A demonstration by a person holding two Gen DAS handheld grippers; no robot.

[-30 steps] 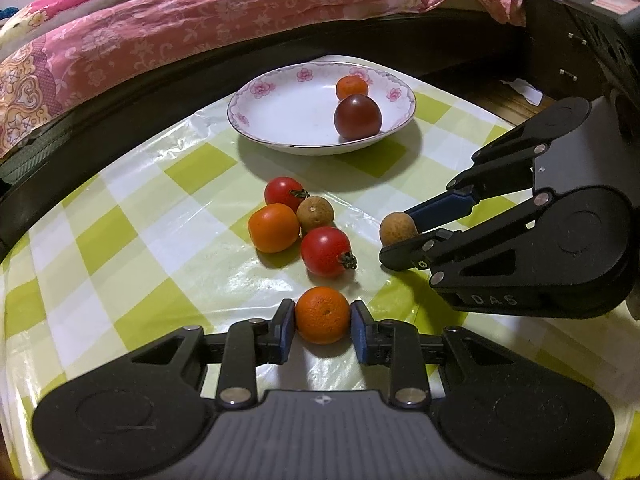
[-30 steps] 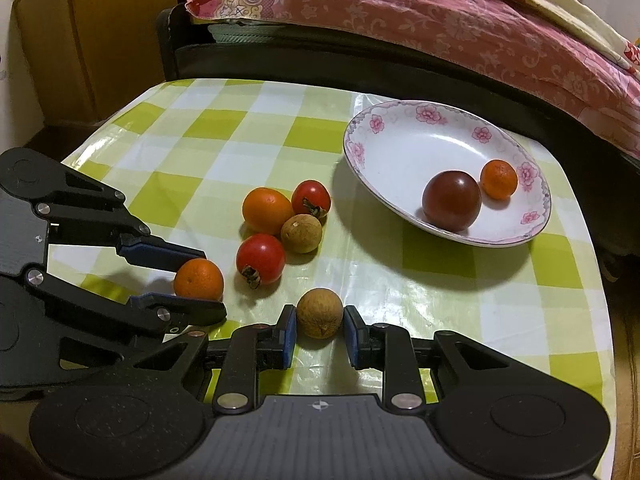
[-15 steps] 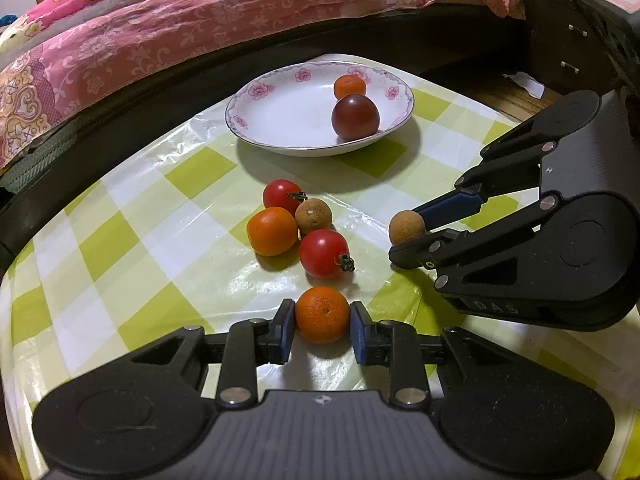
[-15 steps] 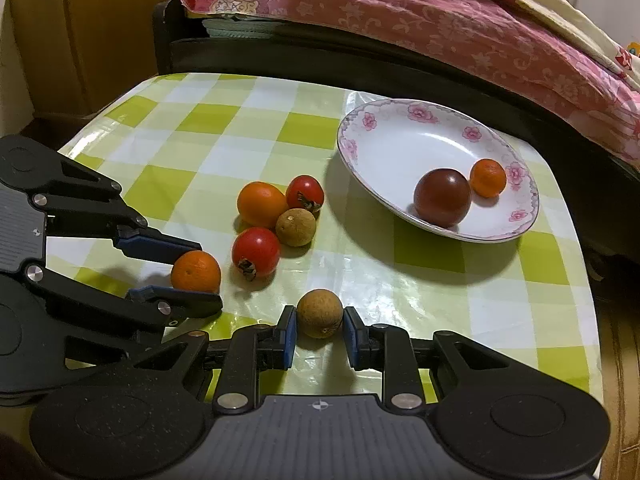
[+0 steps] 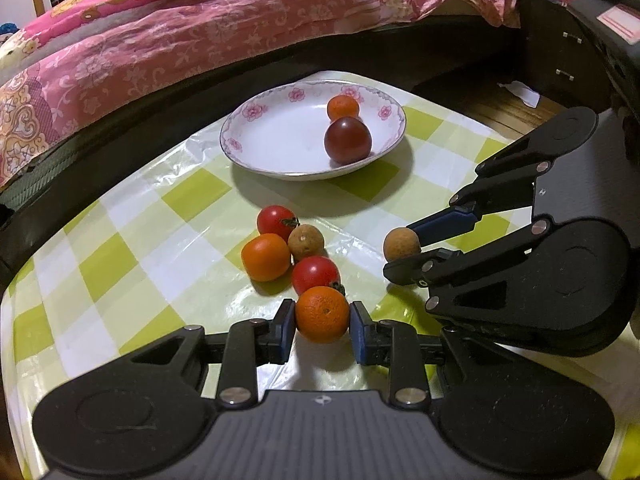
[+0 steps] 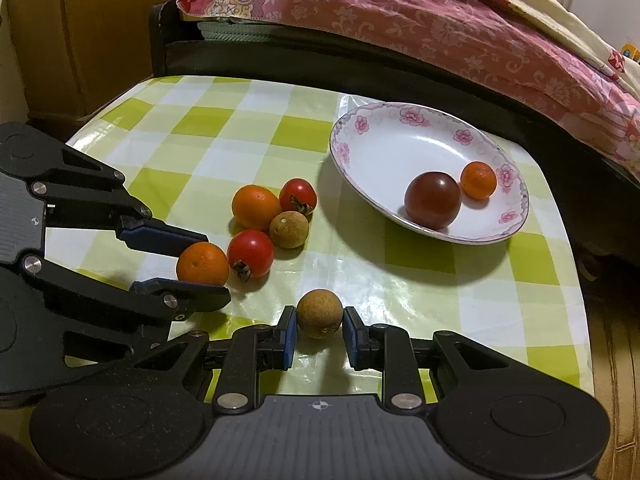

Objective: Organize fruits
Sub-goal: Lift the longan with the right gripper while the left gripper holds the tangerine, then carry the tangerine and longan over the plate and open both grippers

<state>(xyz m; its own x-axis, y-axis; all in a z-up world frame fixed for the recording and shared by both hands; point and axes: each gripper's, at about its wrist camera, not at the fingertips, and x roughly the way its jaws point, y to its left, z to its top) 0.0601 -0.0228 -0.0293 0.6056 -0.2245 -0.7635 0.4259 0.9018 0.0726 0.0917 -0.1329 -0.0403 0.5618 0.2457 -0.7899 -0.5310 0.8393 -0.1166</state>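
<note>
My left gripper [image 5: 322,324] is shut on a small orange mandarin [image 5: 322,314], held above the checked tablecloth; it also shows in the right wrist view [image 6: 202,263]. My right gripper [image 6: 319,330] is shut on a brown longan [image 6: 319,313], also seen in the left wrist view [image 5: 401,244]. A white flowered plate [image 5: 276,148] holds a dark tomato [image 5: 347,139] and a small mandarin [image 5: 343,107]. Two red tomatoes [image 5: 276,219] [image 5: 315,274], an orange tomato [image 5: 265,257] and a second longan [image 5: 306,242] lie in a cluster on the cloth.
The table [image 6: 224,136] has a green and white checked plastic cloth. A bed with a pink quilt [image 5: 160,40] runs along the far side. A wooden cabinet [image 6: 80,40] stands at the left and a dark cabinet [image 5: 560,48] at the right.
Both grippers have risen and moved towards the plate with their fruits held. The fruits on the cloth and in the plate have not moved.
</note>
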